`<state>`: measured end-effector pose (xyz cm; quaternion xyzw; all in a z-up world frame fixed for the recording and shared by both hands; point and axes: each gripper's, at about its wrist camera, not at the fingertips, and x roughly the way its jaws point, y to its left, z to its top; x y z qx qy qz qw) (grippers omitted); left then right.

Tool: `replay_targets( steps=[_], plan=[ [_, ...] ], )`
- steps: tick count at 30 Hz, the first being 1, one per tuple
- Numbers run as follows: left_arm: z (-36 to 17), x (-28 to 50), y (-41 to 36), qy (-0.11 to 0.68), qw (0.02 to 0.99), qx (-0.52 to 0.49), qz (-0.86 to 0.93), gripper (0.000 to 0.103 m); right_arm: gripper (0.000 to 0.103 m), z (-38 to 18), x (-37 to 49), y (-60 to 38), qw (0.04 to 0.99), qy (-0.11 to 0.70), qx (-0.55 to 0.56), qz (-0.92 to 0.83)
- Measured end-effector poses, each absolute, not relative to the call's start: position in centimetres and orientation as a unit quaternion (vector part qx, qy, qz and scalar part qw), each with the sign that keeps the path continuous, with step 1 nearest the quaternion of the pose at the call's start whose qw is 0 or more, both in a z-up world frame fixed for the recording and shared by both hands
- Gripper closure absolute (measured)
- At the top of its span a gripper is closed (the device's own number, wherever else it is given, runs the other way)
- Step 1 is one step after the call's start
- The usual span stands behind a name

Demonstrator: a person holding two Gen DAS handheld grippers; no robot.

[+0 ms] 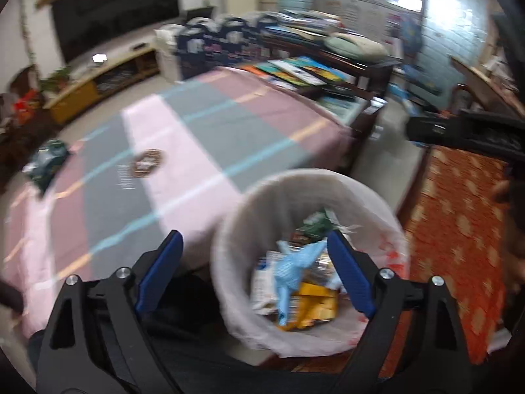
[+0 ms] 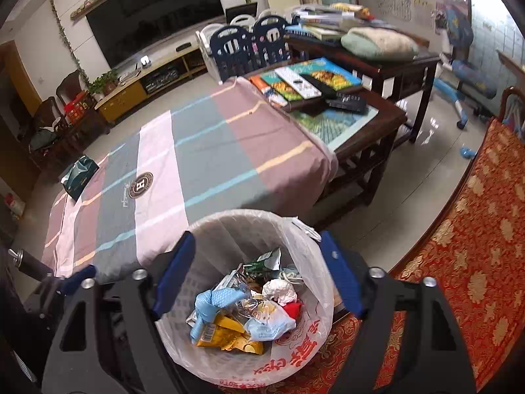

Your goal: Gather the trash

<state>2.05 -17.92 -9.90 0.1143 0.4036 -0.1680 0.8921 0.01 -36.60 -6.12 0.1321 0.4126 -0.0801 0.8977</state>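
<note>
Trash (image 2: 242, 315) lies in bin (image 2: 305, 358) below both empty, wide-open tools (image 1: 254, 239) (image 2: 257, 241).

Bin (image 2: 210, 229) w/ white liner, upright beside table — holds mixed trash (image 2: 242, 312): wrappers, blue glove, crumpled paper.

The bin (image 2: 210, 246) has a thin, shiny plastic bag (image 2: 315, 279) in it, full of crinkly shiny wrappers (image 2: 229, 331) and a ball of white paper (image 2: 279, 290), the counter (image 2: 367, 151) is dark smooth wood under a soft matt cloth (image 2: 203, 154), and the tool (image 2: 256, 269) is matt black plastic with silver metal screws.
</note>
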Motion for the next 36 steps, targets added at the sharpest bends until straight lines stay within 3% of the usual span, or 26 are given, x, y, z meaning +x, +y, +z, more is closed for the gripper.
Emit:
replay_targets(
  steps=[4,13,36],
  plan=[
    [-6.1,0.6,-12.8,0.391,0.915,0.08,-0.055,0.003,0.012,-4.7,-1.6,-31.2,0.898,0.426,0.09,-0.069],
    [-2.1,-4.9,-4.5,0.382,0.923,0.014,0.045,0.003,0.011,-2.5,-5.2,-23.3,0.923,0.383,0.004,-0.02],
    [-0.2,-6.7,-4.6,0.341,0.939,0.011,0.042,0.003,0.011,-2.0,-5.7,-21.9,0.93,0.366,-0.024,-0.032]
  ],
)
